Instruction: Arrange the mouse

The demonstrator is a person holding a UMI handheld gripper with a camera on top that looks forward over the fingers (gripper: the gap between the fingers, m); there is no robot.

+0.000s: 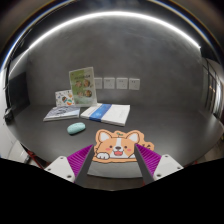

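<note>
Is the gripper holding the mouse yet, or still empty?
Empty and open: the gripper has spread fingers with nothing between them; the mouse lies on the table beyond them.

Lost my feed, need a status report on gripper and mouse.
Gripper open, empty. Mouse on table beyond fingers, beside corgi mousepad. Books behind; path clear.

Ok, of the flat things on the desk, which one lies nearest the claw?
The corgi-print mouse pad, lying just ahead of the open claw. The blue-and-white booklet and the mouse lie beyond it, and the illustrated cards stand further back by the wall.
</note>
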